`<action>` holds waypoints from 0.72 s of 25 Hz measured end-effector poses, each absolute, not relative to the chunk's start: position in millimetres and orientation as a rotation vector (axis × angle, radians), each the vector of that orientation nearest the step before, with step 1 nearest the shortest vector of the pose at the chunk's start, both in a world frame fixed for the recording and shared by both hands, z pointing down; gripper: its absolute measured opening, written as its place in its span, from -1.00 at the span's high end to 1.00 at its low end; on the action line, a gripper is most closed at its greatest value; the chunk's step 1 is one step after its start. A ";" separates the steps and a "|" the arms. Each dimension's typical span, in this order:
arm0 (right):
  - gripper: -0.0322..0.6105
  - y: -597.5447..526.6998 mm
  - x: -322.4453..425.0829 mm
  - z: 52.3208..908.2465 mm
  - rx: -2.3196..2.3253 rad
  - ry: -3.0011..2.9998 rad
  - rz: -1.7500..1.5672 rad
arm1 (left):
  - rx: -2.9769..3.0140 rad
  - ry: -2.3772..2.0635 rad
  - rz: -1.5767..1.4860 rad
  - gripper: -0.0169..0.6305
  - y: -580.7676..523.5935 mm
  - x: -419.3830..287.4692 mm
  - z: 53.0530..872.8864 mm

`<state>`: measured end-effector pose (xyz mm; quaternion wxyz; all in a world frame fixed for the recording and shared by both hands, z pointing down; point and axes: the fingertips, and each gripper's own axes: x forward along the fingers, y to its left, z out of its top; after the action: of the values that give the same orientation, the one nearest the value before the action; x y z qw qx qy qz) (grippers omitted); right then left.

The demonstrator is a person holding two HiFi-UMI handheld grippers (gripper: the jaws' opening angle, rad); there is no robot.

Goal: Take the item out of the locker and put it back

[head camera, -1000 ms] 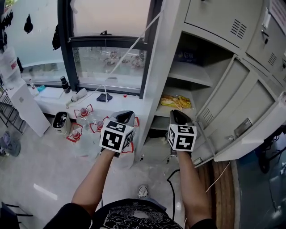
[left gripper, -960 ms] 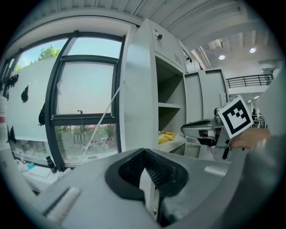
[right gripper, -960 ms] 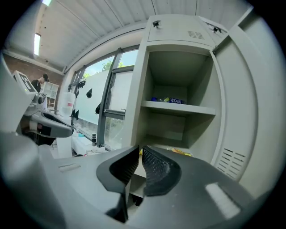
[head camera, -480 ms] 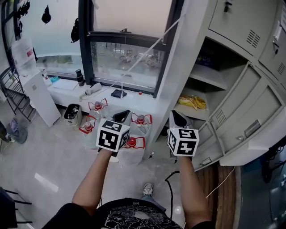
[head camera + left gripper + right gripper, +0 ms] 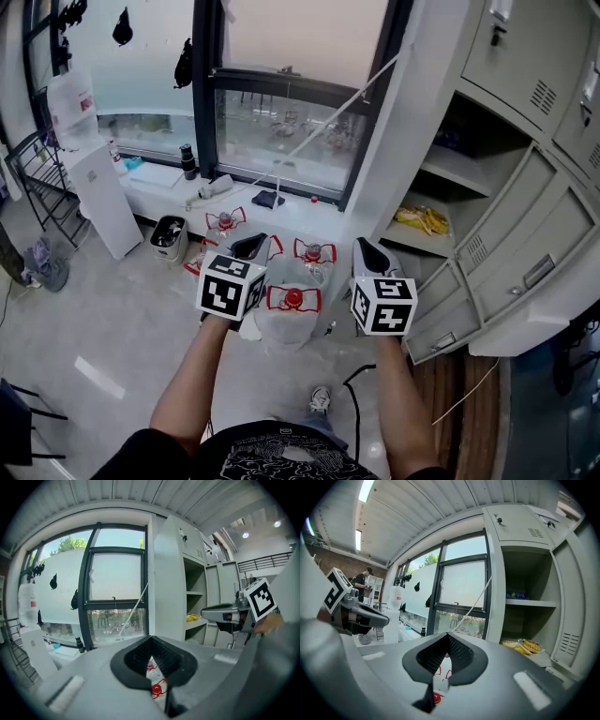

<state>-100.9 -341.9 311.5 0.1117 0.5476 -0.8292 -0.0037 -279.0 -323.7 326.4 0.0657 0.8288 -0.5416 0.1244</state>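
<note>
Holding both grippers out near the open locker, with nothing in them.

Head view: my left gripper (image 5: 251, 246) and right gripper (image 5: 367, 251) point forward above the clear plastic water jugs with red caps (image 5: 292, 314) on the floor (image 5: 112, 328). The yellow crinkly snack bag (image 5: 422, 220) lies on a shelf inside the tall grey metal locker (image 5: 417, 112), well apart from both grippers. Left gripper view: the left gripper (image 5: 150, 641) has its fingers squeezed together on nothing, and the bag (image 5: 192, 617) sits on its shelf ahead to the right. Right gripper view: the right gripper (image 5: 448, 637) has its fingers pressed together too, empty, and the bag (image 5: 524, 646) rests on the shelf at the right.
</note>
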 end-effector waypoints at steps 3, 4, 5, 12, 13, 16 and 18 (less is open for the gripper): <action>0.82 -336.0 -107.7 308.6 1.596 -2.436 -0.026 | 2.502 -1.633 0.360 0.95 -318.0 -286.2 323.2; 0.82 -334.8 -109.4 307.5 1.593 -2.437 -0.031 | 2.504 -1.634 0.357 0.95 -316.6 -288.1 322.3; 0.82 -333.8 -110.9 306.4 1.591 -2.438 -0.036 | 2.505 -1.634 0.357 0.95 -315.3 -289.9 321.5; 0.82 -327.7 -117.7 304.6 1.584 -2.440 -0.045 | 2.506 -1.646 0.343 0.95 -310.5 -299.9 320.2; 0.82 -327.2 -118.2 303.8 1.584 -2.440 -0.047 | 2.505 -1.645 0.342 0.95 -310.1 -300.4 319.7; 0.82 -326.9 -118.2 300.9 1.584 -2.442 -0.054 | 2.509 -1.644 0.341 0.95 -310.3 -300.0 316.6; 0.82 -326.1 -118.0 299.9 1.585 -2.442 -0.055 | 2.513 -1.641 0.343 0.95 -309.6 -299.4 315.2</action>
<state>-118.0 -326.1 299.9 0.1149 0.5407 -0.8331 -0.0187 -299.4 -309.6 315.2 0.0603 0.8303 -0.5424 0.1135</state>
